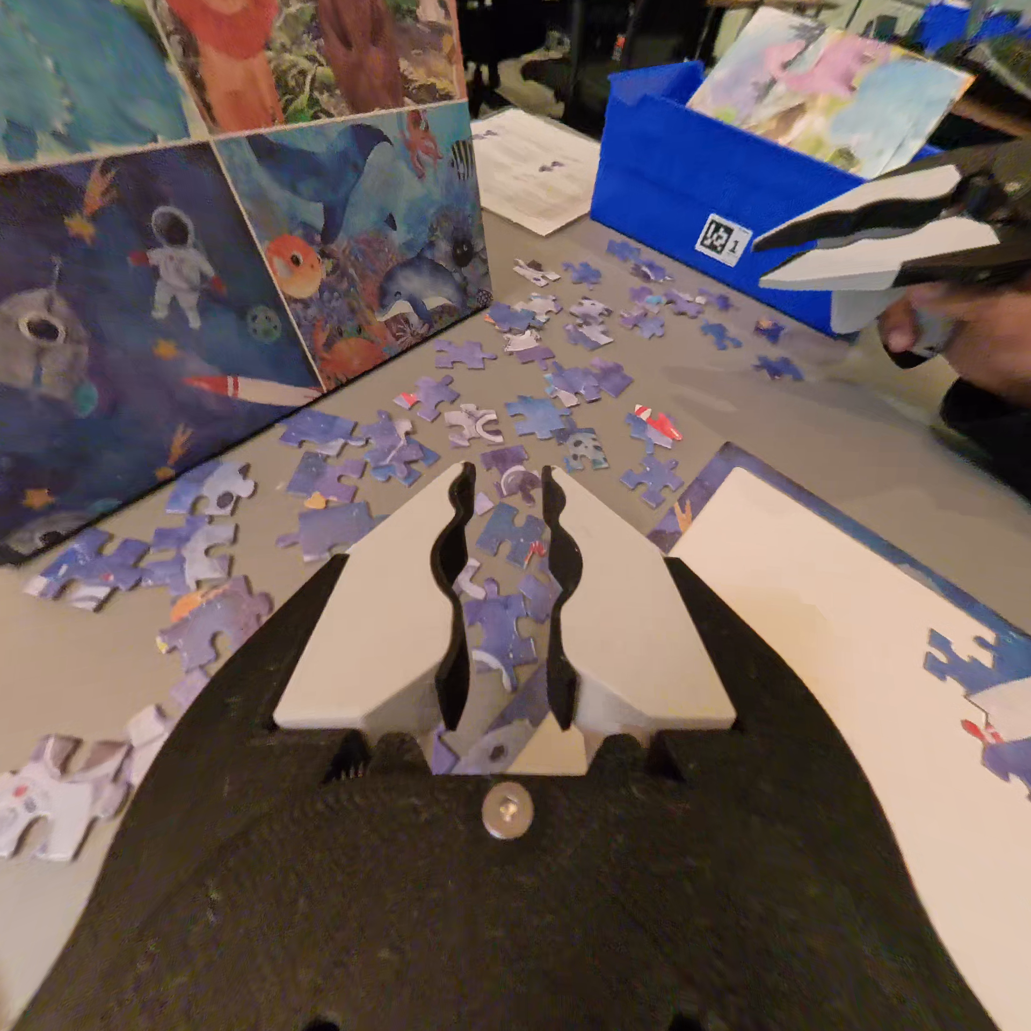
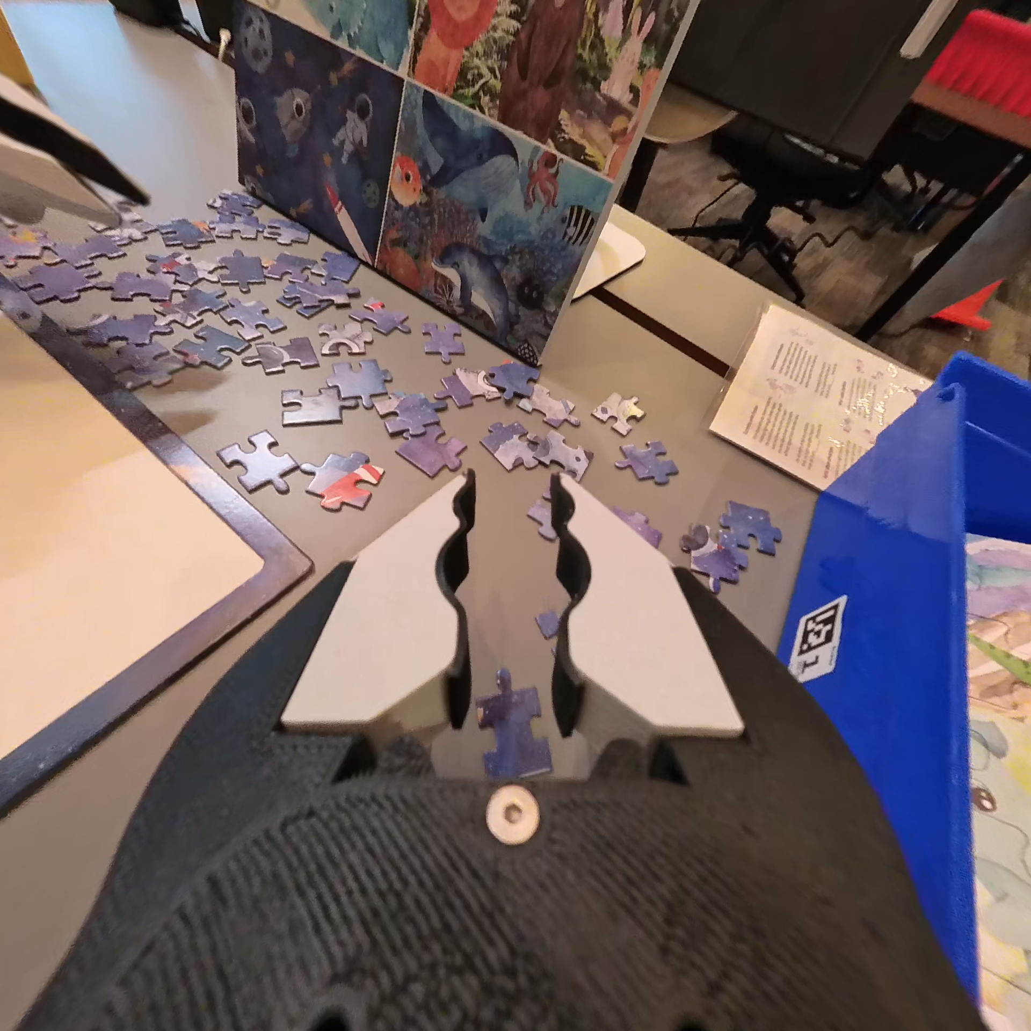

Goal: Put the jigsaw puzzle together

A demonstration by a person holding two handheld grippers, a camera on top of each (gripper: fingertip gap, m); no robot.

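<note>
Several loose blue and purple jigsaw pieces [image 1: 530, 415] lie scattered on the grey table, and they also show in the right wrist view [image 2: 357, 385]. The puzzle tray [image 1: 809, 641], cream inside with a dark blue rim, lies at the right and holds a few joined pieces [image 1: 971, 664] at its far right edge. My left gripper [image 1: 506, 480] is open and empty above the loose pieces, just left of the tray. My right gripper [image 2: 510, 482] is open and empty over bare table, with one blue piece [image 2: 513, 719] showing between its finger bases. A red-and-white piece [image 2: 343, 482] lies by the tray's rim [image 2: 167, 441].
An upright puzzle box [image 1: 223, 251] with space and sea pictures stands behind the pieces [image 2: 446, 167]. A blue bin [image 1: 697, 184] holding picture boards sits at the right [image 2: 892, 613]. A printed sheet [image 2: 809, 401] lies beside it. The right gripper [image 1: 757, 265] shows in a hand [image 1: 948, 335]. Spacing between my two grippers at the tips: around 25 cm.
</note>
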